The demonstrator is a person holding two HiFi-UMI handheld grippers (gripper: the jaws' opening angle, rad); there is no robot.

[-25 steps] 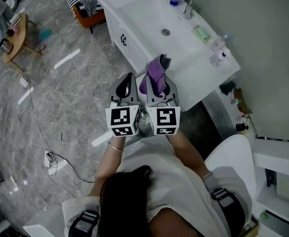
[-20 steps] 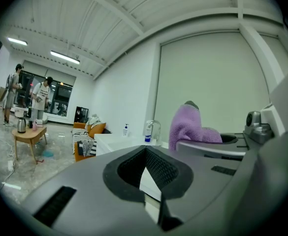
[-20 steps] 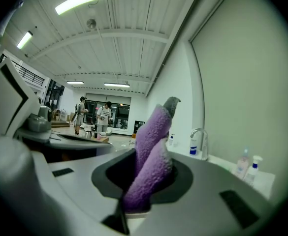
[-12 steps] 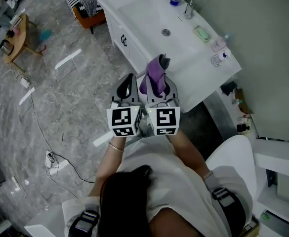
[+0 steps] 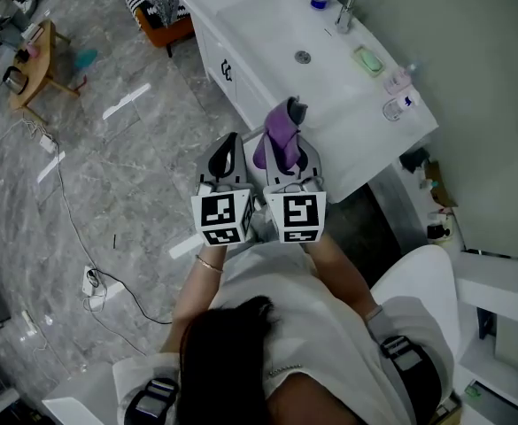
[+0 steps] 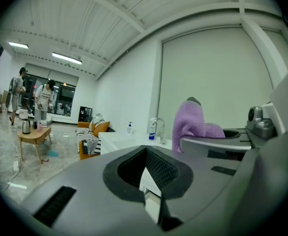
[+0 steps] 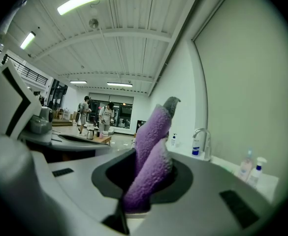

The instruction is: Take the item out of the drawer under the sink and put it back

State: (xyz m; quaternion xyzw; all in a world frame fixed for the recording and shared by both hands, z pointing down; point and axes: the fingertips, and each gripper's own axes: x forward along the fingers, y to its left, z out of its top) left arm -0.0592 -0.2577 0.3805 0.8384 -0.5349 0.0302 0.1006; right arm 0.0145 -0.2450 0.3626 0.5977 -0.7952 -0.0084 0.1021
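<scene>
Head view: purple cloth is clenched in the right gripper, clear of the drawer; the left gripper is closed, empty. Lowering it back into the drawer is judged next.

Left gripper fingers together, right gripper clamping purple towel

White sink counter bears a soap dish and small bottles.

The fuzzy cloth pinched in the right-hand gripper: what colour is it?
Purple cloth, grey at its tip; clearest in the right gripper view.
</scene>
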